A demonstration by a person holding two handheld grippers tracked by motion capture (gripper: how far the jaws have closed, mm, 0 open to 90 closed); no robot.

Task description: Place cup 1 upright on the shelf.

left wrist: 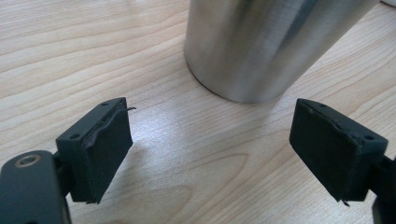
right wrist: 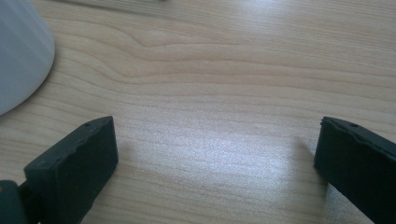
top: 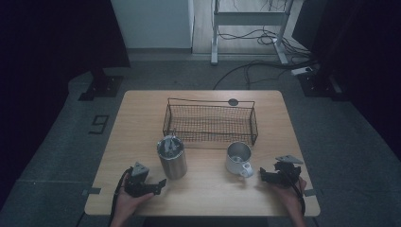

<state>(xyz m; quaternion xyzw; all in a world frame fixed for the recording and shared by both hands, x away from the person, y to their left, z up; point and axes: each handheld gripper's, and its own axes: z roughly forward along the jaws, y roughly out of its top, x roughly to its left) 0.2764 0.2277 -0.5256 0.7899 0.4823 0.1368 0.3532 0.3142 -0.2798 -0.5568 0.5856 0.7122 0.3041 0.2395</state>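
Note:
A tall steel tumbler (top: 172, 158) stands on the wooden table (top: 203, 194), with utensil handles poking out of its top. Its brushed side (left wrist: 266, 42) rises close ahead in the left gripper view. My left gripper (top: 160, 185) rests just left of and in front of it, jaws wide apart and empty (left wrist: 210, 154). A white metal mug (top: 238, 159) sits to the right, handle towards me. My right gripper (top: 263, 176) is open beside the mug's handle, with bare wood between its pads (right wrist: 215, 163). The mug's white wall (right wrist: 18, 51) shows at the left edge of the right gripper view.
A dark wire-mesh basket (top: 210, 124) stands behind the tumbler and mug, across the table's middle. A small dark round disc (top: 233, 101) lies at the far edge. Cables and desk legs (top: 250, 38) sit on the floor beyond the table.

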